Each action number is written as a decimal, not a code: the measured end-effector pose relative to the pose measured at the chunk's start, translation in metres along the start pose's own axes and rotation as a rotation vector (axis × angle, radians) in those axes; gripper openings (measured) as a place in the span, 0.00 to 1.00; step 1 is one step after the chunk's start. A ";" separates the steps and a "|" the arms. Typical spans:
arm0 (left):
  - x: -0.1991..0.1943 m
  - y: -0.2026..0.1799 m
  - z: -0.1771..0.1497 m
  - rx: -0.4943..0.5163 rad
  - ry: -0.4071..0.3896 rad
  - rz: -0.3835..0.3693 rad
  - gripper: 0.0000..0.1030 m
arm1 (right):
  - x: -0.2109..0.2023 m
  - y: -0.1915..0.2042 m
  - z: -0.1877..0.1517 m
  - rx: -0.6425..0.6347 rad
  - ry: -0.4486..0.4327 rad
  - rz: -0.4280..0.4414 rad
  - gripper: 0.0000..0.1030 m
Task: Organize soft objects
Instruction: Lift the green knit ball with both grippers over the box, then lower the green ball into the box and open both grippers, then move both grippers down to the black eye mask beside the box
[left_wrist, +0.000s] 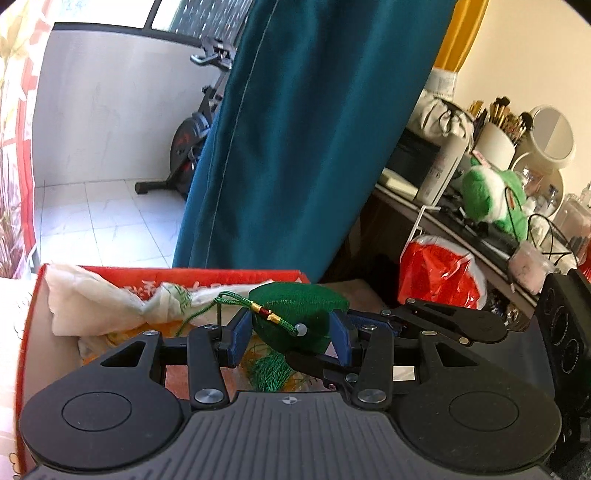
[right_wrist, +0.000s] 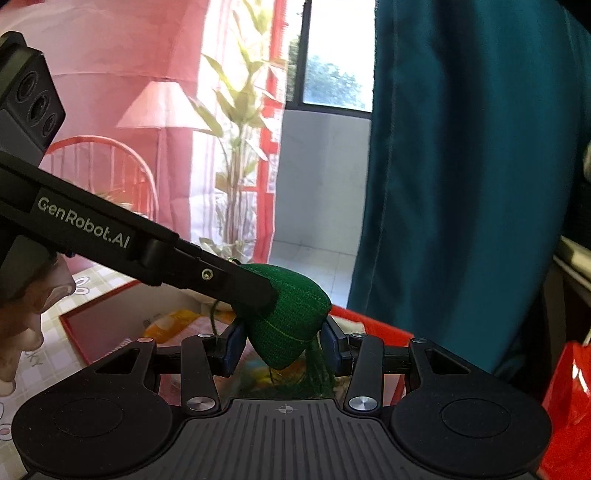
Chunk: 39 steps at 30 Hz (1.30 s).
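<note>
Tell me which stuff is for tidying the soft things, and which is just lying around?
For the job:
green pouch, held by both tongs
left tongs
right tongs
red box

Just lying around:
exercise bike
teal curtain
round mirror
brush pot

The green sachet (left_wrist: 295, 314) is matt knitted cloth (tassel of silky thread); the red bag (left_wrist: 439, 273), right of frame, is glossy crinkled plastic.

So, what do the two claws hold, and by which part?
Both claws, left and right, grip the green fabric sachet by opposite sides of its stuffed body.
</note>
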<state>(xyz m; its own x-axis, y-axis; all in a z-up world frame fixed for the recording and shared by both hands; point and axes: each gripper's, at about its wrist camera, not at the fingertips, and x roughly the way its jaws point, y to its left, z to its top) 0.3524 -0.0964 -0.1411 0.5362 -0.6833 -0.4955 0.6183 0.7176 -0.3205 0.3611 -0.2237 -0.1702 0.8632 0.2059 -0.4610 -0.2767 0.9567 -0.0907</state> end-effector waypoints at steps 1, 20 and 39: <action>0.004 0.000 -0.001 0.001 0.011 -0.002 0.46 | 0.002 -0.002 -0.003 0.009 0.005 -0.008 0.39; -0.026 0.004 -0.019 0.080 0.014 0.169 0.58 | -0.002 0.002 -0.026 0.039 0.091 -0.086 0.48; -0.100 0.006 -0.095 0.096 0.003 0.372 1.00 | -0.050 0.036 -0.064 0.215 0.028 -0.132 0.99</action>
<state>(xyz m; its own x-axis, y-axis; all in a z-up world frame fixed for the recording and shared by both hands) 0.2479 -0.0108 -0.1698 0.7322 -0.3784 -0.5663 0.4330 0.9004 -0.0418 0.2812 -0.2130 -0.2065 0.8731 0.0730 -0.4820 -0.0630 0.9973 0.0370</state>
